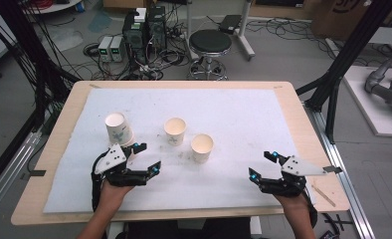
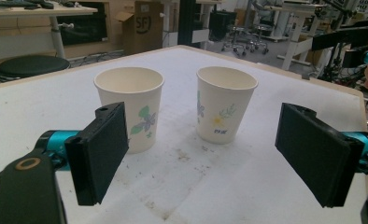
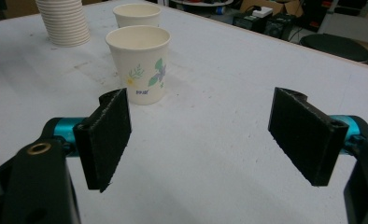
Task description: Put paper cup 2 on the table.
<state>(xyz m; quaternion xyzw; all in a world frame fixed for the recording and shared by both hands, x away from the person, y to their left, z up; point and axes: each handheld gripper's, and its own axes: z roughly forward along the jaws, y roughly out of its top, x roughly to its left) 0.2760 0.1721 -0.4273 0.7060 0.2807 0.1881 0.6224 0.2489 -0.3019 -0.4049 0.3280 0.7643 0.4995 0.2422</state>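
While both tools hung spread and empty above the white felt mat (image 1: 244, 114) on the pale wooden table (image 1: 59, 149), the work in hand looked to be the taking of a single cup. The left gripper (image 1: 147, 158), jaws wide with nothing between them, sat at about seven o'clock on the mat, just beside the stack of white paper cups with a floral print (image 1: 118, 128), which stood at ten o'clock. In the left gripper view its black pads (image 2: 99, 154) framed the two loose cups, so my judgement was that the nearer loose white paper cup with a purple flower print (image 2: 130, 112) was the likely target, the other loose white paper cup with a yellow flower (image 2: 225, 108) standing just beyond it toward three o'clock. To do that step well, the jaws would want to come in level, straddle the wall at mid-height rather than the rim, and close gently, since thin paper would probably buckle or tip under a hard squeeze. The right gripper (image 1: 262, 166) was likewise released and held nothing, at about five o'clock, well apart from every cup; in its own view the pads (image 3: 105, 140) pointed toward the nearer loose cup. Counted: one stack of cups, whose number I could not tell, two loose cups standing upright and apart from each other, two grippers, one mat, one table, and a black round stool (image 1: 210, 42) on the floor beyond twelve o'clock.
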